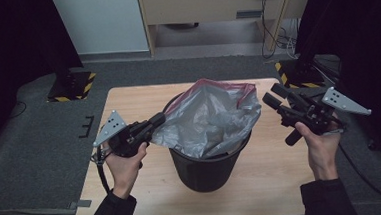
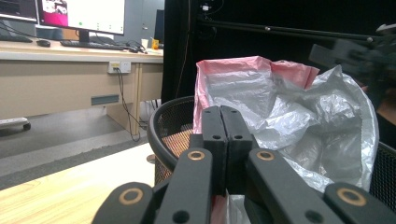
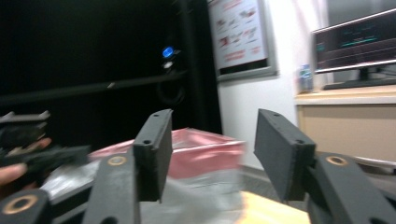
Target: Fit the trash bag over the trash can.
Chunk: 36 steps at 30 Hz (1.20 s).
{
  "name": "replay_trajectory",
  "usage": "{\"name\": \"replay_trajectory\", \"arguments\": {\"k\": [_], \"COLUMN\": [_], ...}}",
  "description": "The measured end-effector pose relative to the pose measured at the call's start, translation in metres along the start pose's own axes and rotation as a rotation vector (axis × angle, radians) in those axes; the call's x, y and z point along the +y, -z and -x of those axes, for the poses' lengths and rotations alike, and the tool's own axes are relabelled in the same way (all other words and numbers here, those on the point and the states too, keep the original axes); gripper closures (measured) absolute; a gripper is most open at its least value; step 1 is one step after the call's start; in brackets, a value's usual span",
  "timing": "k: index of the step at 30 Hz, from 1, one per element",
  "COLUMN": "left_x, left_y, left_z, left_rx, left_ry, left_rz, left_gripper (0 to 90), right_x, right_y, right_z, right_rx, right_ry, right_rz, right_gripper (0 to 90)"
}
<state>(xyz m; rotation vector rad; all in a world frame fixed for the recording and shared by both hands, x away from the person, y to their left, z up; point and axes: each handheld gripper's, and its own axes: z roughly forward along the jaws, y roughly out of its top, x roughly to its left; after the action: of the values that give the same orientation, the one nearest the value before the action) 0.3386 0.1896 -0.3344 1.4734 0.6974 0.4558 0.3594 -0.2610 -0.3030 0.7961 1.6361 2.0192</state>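
1. Grey, translucent plastic forms the bin bag [image 1: 211, 118], which has a pink-red band along its mouth; it sits bunched and puffed up in the black mesh wastebasket [image 1: 207, 169], rising well above the rim.
2. The wastebasket stands upright near the middle of the light wooden worktop [image 1: 128, 106].
3. The left gripper [image 1: 158, 120] reaches in from the left side of the basket. Its fingers [image 2: 226, 135] are pressed together, and the left gripper view shows a fold of the bag's plastic running down between them, so they pinch the bag at its left edge, just over the basket rim.
4. The right gripper [image 1: 278, 96] hangs to the right of the bag, lifted off the worktop and clear of the plastic. Its fingers [image 3: 152, 149] stand apart with nothing between them; the bag's pink edge shows through the gap, farther off.
5. A person's hand grips each tool from below, dark sleeves at the near edge of the worktop.
6. Beyond the worktop lie grey carpet, a pale desk with cables, and black curtains on both sides.
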Motion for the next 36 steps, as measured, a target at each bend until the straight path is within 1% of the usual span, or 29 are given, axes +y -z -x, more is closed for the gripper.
{"name": "replay_trajectory", "arguments": {"k": [2,3,6,7,8,9,10,11,13,14,15,16,18,19,21,23,25,28,30,31,34,36], "left_x": [0.0,0.0,0.0,0.0,0.0,0.0,0.0,0.0,0.0,0.001,0.0,0.0,-0.001,-0.002,-0.004,-0.006,-0.008,-0.012,-0.013,-0.013,-0.012,-0.011], "left_y": [0.0,0.0,0.0,0.001,0.001,0.001,0.002,0.003,0.005,0.006,0.007,0.008,0.01,0.012,0.014,0.017,0.018,0.017,0.016,0.016,0.017,0.017], "left_z": [0.0,0.0,0.0,0.0,0.0,0.0,0.0,0.0,0.0,0.0,-0.001,-0.001,0.0,0.001,0.003,0.004,0.006,0.009,0.011,0.012,0.016,0.018], "left_rx": [0.002,0.002,0.001,0.006,0.002,0.004,0.009,0.008,0.012,0.014,0.015,0.018,0.012,0.01,0.0,-0.012,-0.023,-0.036,-0.041,-0.044,-0.043,-0.045], "left_ry": [0.001,0.003,0.009,0.006,0.01,0.01,0.008,0.012,0.01,0.015,0.016,0.013,0.026,0.029,0.028,0.02,0.017,0.01,0.009,0.009,-0.006,-0.014], "left_rz": [0.001,0.001,0.006,0.003,0.007,0.008,0.008,0.01,0.011,0.014,0.015,0.01,0.015,0.016,0.015,0.013,0.019,0.01,0.008,0.01,0.007,0.006], "left_gripper": [89.5,89.5,89.4,89.4,89.5,89.5,89.5,89.5,89.6,89.6,89.6,89.7,89.7,89.7,89.7,89.7,89.7,89.7,89.6,89.6,89.6,89.6], "right_x": [0.004,0.004,-0.002,-0.006,-0.01,-0.014,-0.015,-0.018,-0.024,-0.025,-0.029,-0.03,-0.036,-0.042,-0.051,-0.058,-0.059,-0.049,-0.041,-0.036,-0.024,-0.017], "right_y": [-0.005,-0.008,-0.012,-0.014,-0.014,-0.013,-0.012,-0.009,-0.002,0.001,0.006,0.007,0.011,0.013,0.012,0.009,0.007,0.01,0.012,0.013,0.014,0.012], "right_z": [-0.012,-0.017,-0.023,-0.023,-0.022,-0.02,-0.019,-0.016,-0.01,-0.008,-0.003,-0.002,0.004,0.008,0.013,0.015,0.016,0.016,0.014,0.012,0.008,0.006], "right_rx": [0.024,0.025,0.033,0.026,0.02,0.011,0.005,0.005,-0.001,-0.008,-0.03,-0.04,-0.074,-0.101,-0.143,-0.168,-0.179,-0.172,-0.17,-0.173,-0.167,-0.163], "right_ry": [0.045,0.071,0.092,0.107,0.121,0.132,0.128,0.12,0.093,0.081,0.062,0.047,0.01,-0.008,-0.044,-0.068,-0.061,-0.041,-0.03,-0.027,-0.018,0.005], "right_rz": [-0.039,-0.052,-0.096,-0.131,-0.156,-0.18,-0.187,-0.204,-0.205,-0.208,-0.205,-0.202,-0.192,-0.193,-0.203,-0.212,-0.207,-0.156,-0.131,-0.118,-0.082,-0.07], "right_gripper": [39.4,38.5,39.8,43.6,50.0,61.2,66.6,74.1,82.9,84.8,86.9,87.5,88.2,88.1,87.7,85.2,79.6,68.0,62.6,60.3,53.9,51.3]}}
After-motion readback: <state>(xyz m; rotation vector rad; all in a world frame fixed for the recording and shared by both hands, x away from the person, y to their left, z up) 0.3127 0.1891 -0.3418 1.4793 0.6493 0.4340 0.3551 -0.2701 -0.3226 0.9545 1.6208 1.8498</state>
